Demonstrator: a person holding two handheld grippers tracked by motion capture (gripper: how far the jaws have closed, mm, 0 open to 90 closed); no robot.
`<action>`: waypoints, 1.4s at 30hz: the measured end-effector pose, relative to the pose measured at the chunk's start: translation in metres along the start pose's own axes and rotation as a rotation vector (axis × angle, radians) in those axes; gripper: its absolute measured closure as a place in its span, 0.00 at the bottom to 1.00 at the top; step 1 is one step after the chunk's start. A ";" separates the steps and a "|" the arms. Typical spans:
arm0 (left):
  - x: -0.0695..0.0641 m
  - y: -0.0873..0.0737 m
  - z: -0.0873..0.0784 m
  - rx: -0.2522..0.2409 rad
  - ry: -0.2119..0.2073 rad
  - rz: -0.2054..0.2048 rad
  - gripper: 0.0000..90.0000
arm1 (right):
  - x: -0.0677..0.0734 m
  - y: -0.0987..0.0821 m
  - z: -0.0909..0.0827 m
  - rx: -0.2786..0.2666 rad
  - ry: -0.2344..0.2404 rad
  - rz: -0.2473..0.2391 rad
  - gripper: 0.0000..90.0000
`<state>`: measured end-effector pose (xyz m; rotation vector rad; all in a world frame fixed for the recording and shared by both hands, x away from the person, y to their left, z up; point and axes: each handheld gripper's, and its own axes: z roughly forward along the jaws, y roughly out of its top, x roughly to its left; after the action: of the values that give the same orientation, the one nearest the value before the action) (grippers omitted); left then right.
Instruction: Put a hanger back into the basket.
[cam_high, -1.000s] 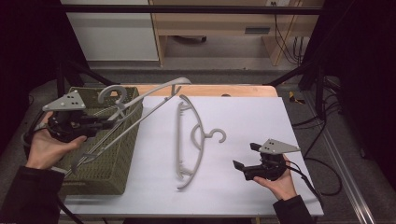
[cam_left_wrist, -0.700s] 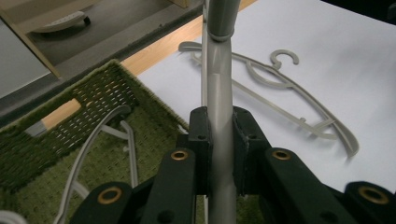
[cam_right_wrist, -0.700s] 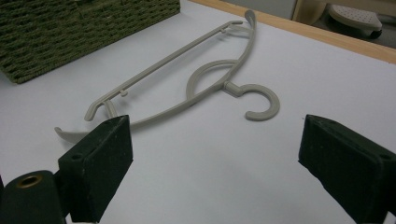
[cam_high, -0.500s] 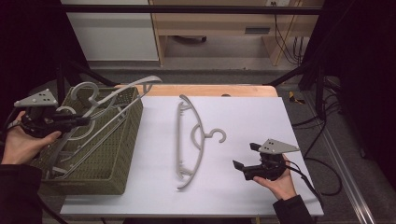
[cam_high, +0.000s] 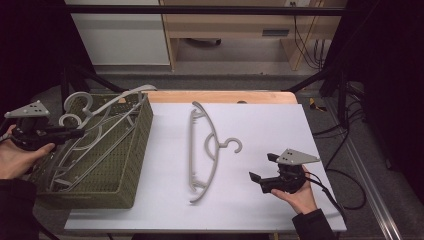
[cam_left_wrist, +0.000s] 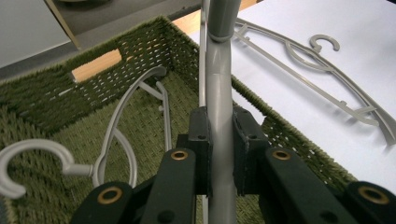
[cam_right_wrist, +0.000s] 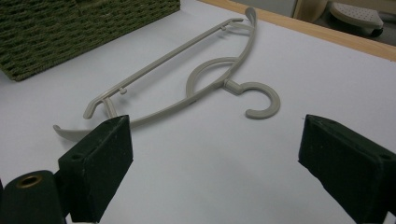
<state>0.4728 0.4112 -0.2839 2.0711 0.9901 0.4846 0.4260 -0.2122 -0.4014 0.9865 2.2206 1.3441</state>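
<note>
High view, left of frame: keep left gripper (cam_high: 67, 133) jaws clamped on hanger (cam_high: 107, 121) tilted across basket (cam_high: 131, 150), lower flat before letting go; right gripper (cam_high: 264, 170), jaws apart, idle at lower right.

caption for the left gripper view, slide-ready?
Left gripper clamped on a grey hanger above the green basket.

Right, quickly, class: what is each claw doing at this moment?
Left claw: closed on a hanger over the basket.
Right claw: open, holding nothing.
</note>
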 end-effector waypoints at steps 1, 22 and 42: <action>0.003 -0.002 0.001 0.003 0.005 -0.008 0.88 | 0.000 0.000 0.000 0.002 -0.001 -0.001 0.11; 0.027 -0.035 0.013 0.055 0.060 -0.103 0.88 | 0.000 0.000 0.000 0.002 0.000 0.000 0.11; 0.030 -0.064 0.063 0.168 0.012 -0.189 0.87 | 0.000 -0.001 0.001 0.008 0.002 -0.001 0.11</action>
<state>0.4990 0.4290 -0.3732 2.0958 1.2566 0.3268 0.4261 -0.2120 -0.4021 0.9871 2.2294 1.3364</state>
